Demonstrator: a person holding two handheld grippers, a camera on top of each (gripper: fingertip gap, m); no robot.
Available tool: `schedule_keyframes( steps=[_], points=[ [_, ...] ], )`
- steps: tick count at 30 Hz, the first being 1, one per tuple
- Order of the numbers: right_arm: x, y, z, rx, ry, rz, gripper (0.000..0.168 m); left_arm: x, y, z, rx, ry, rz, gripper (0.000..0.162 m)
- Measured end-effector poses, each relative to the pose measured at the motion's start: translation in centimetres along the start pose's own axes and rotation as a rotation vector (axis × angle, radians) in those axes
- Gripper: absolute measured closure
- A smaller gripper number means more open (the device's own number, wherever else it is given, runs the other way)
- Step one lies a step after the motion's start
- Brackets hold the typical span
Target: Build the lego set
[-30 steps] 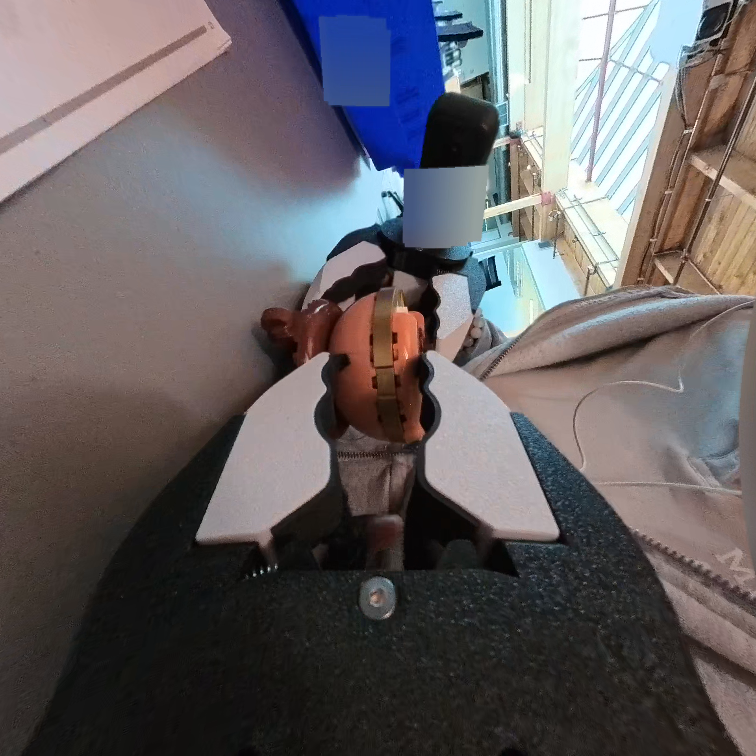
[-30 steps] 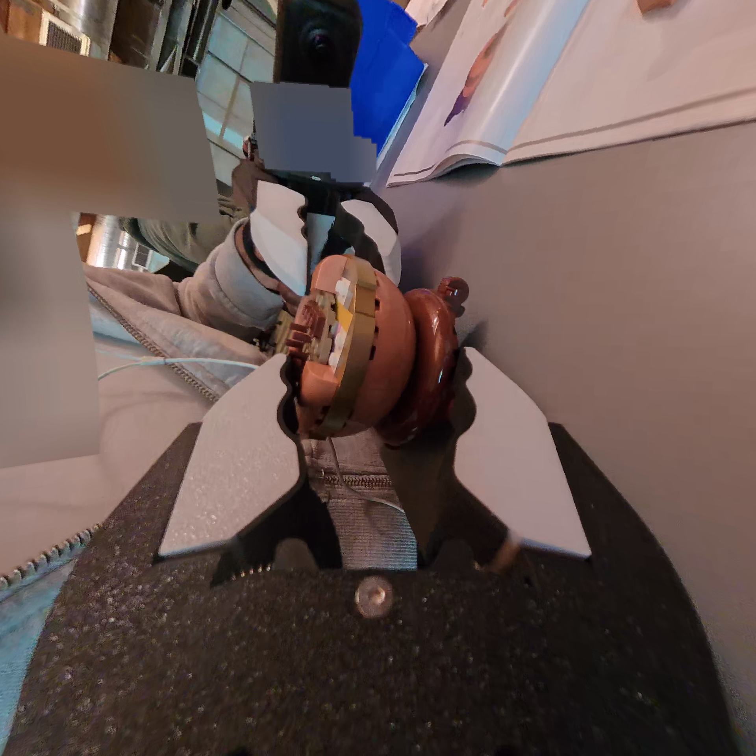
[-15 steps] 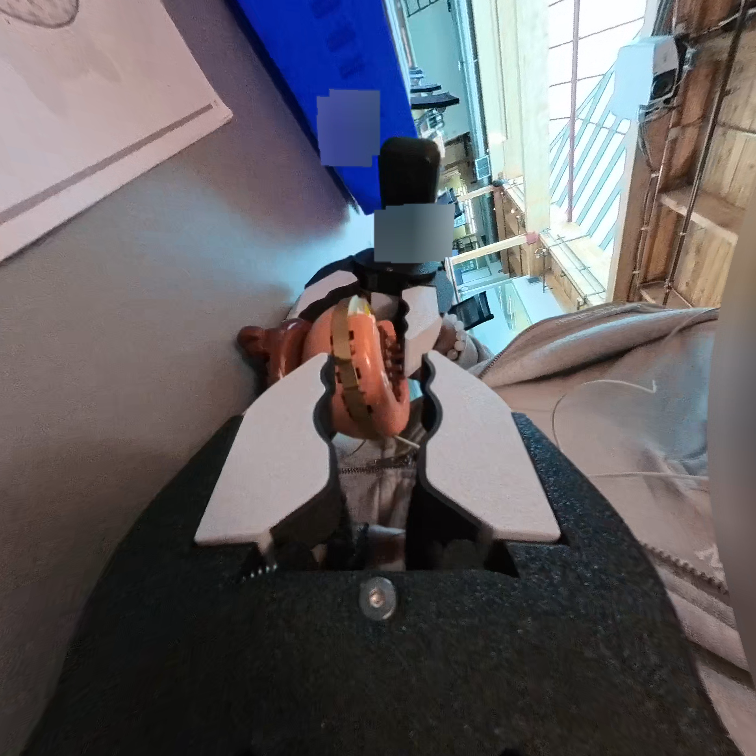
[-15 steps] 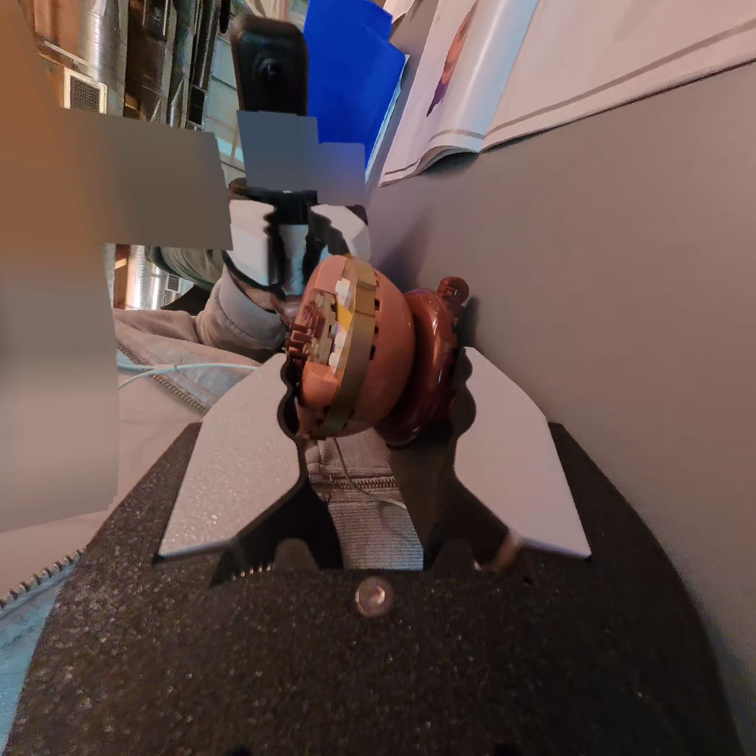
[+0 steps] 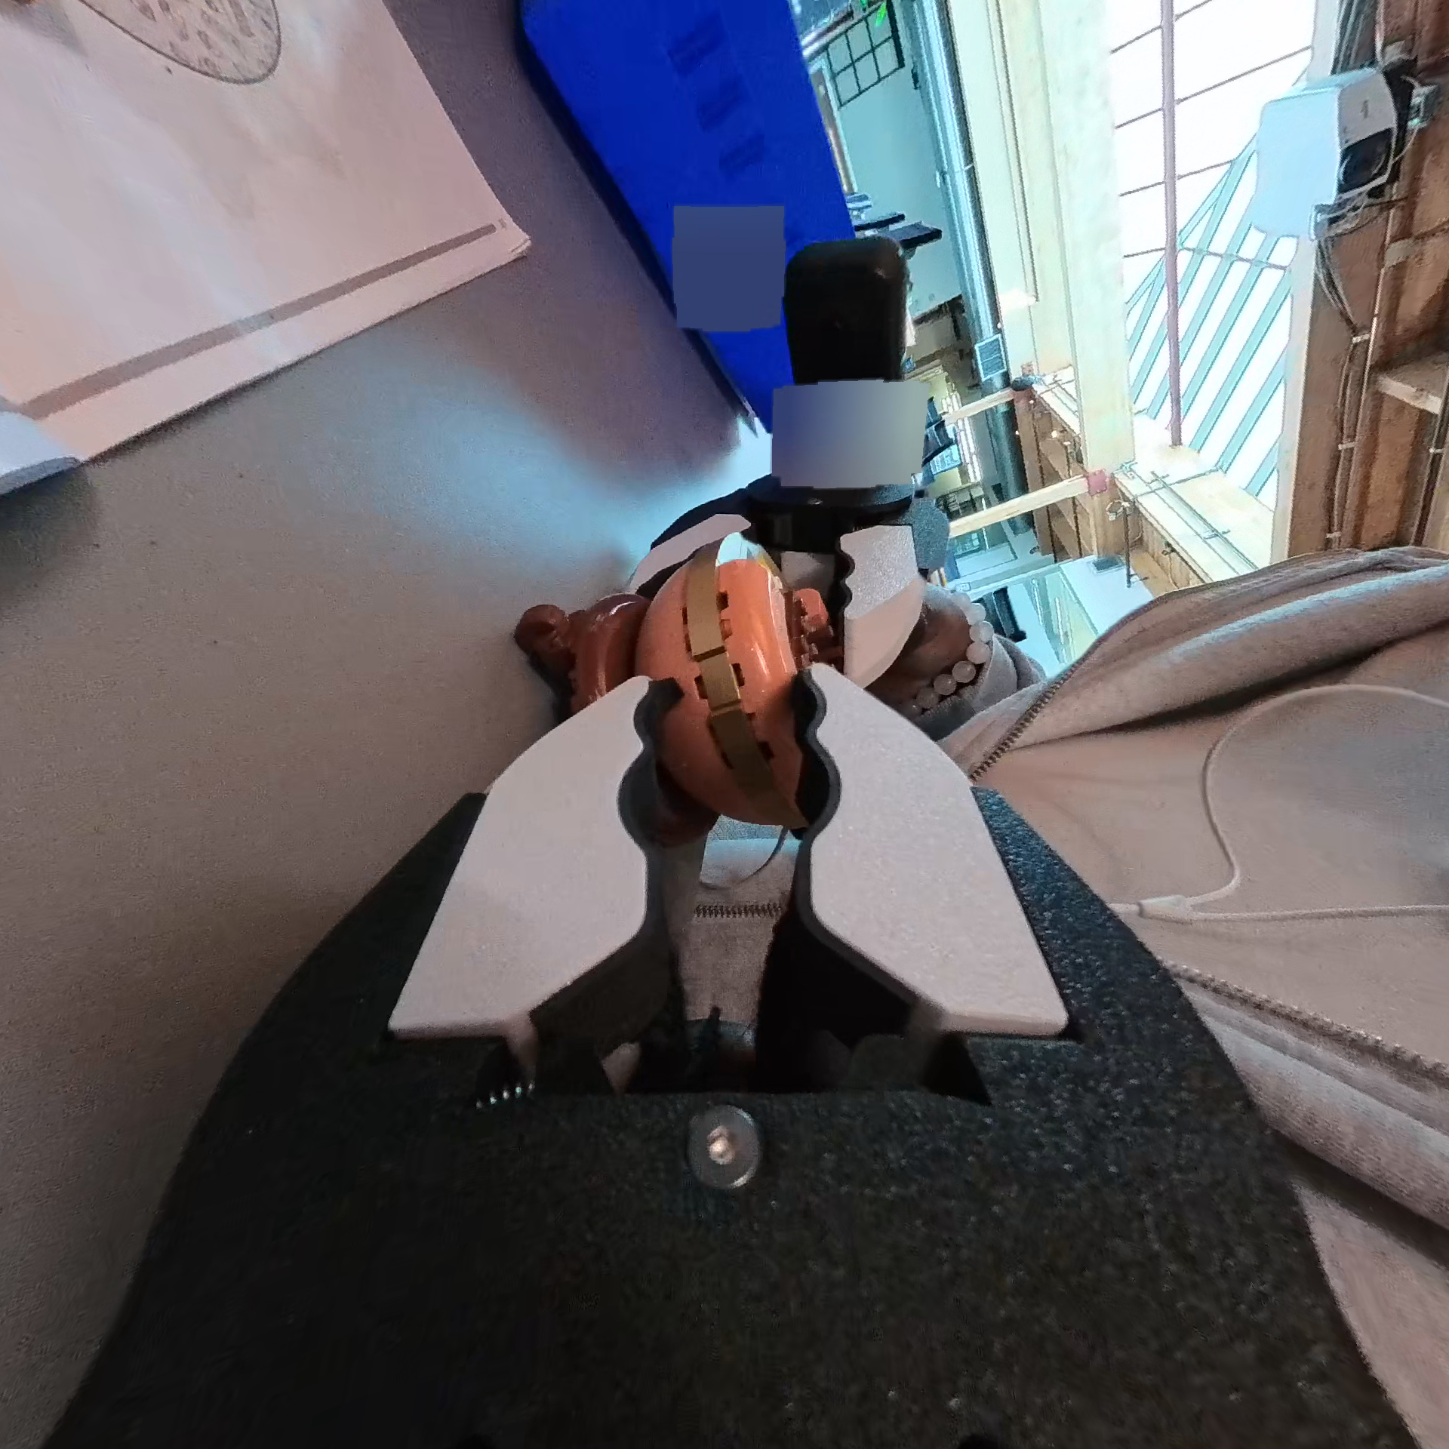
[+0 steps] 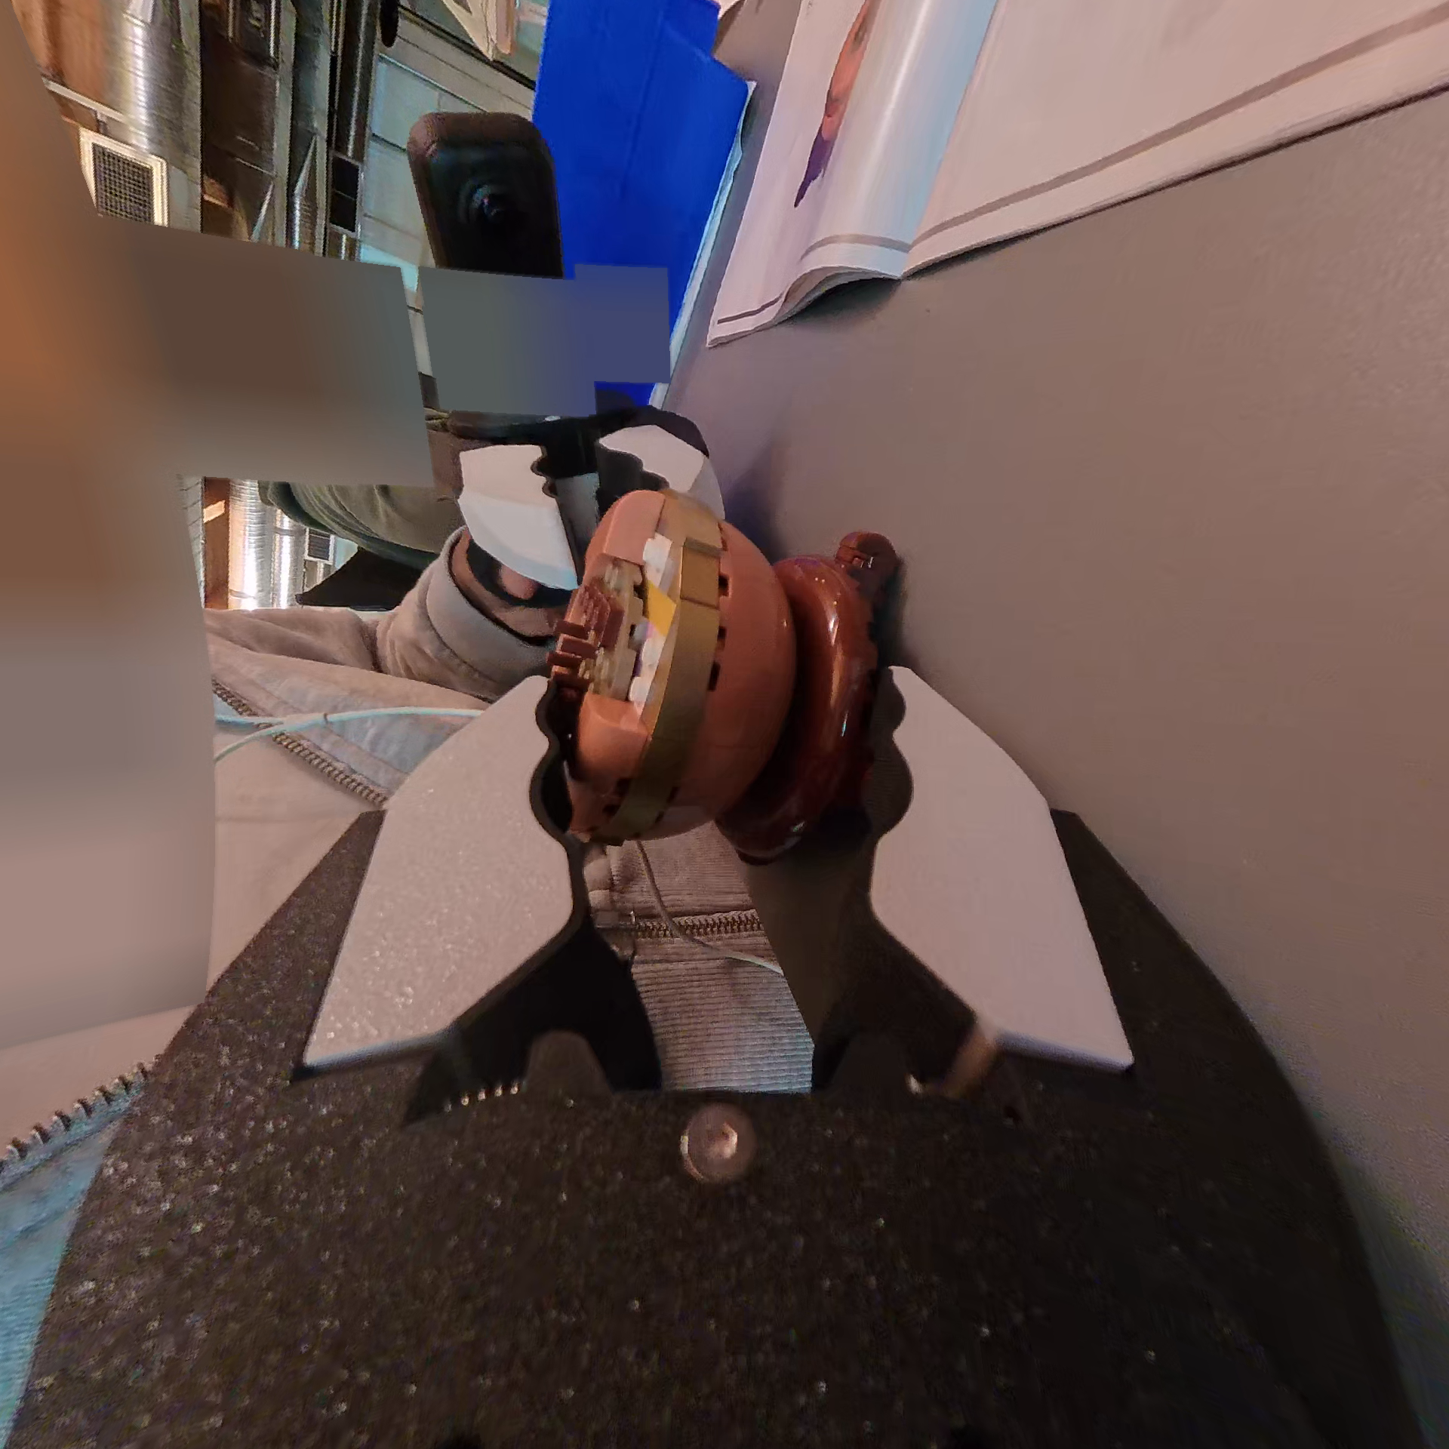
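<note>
Grey table (image 6: 1137, 486) edge: my left gripper (image 5: 729, 737) and right gripper (image 6: 717, 753) both squeeze the round lego ball (image 5: 725, 690). Squeezing harder could pop bricks off.

No writing is legible on the open booklet (image 5: 196, 196) or anywhere else.

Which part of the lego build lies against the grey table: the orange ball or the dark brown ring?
The dark brown ring: it sits between the grey table and the orange ball, which alone carries the olive band.
</note>
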State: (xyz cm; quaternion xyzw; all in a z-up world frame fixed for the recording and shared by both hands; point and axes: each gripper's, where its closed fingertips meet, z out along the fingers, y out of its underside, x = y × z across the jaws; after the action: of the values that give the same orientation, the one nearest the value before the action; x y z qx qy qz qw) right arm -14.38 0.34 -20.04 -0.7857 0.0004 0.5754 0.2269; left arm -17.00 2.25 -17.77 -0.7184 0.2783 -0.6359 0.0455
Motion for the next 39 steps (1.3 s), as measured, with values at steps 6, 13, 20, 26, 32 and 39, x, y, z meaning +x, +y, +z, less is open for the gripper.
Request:
schedule_keyframes(
  steps=[6,13,20,26,32,39],
  points=[
    [0.7,-2.4,0.9,0.069,0.021,0.015,0.094,0.0,-2.9,-1.0,0.075,-0.048,0.111,0.110],
    [0.3,-4.1,1.3,0.062,0.022,-0.013,0.063,1.6,-6.1,-5.4,0.257,-0.207,0.411,0.103],
    [-8.0,-9.8,-6.3,0.517,0.065,-0.799,0.083,1.9,-7.8,-10.1,0.514,-0.226,0.444,0.105],
    [-13.9,-12.6,-6.0,0.340,0.104,-1.522,0.149,2.9,-7.7,-11.0,0.567,-0.416,0.823,0.105],
    [-1.5,-15.9,-0.3,-0.569,0.151,-1.549,0.136,2.5,-6.6,-10.5,0.565,-0.508,0.899,0.120],
    [7.3,-16.2,3.5,-1.068,0.133,-1.612,0.141,1.2,-3.9,-7.9,0.311,-0.422,0.959,0.105]
  ],
)
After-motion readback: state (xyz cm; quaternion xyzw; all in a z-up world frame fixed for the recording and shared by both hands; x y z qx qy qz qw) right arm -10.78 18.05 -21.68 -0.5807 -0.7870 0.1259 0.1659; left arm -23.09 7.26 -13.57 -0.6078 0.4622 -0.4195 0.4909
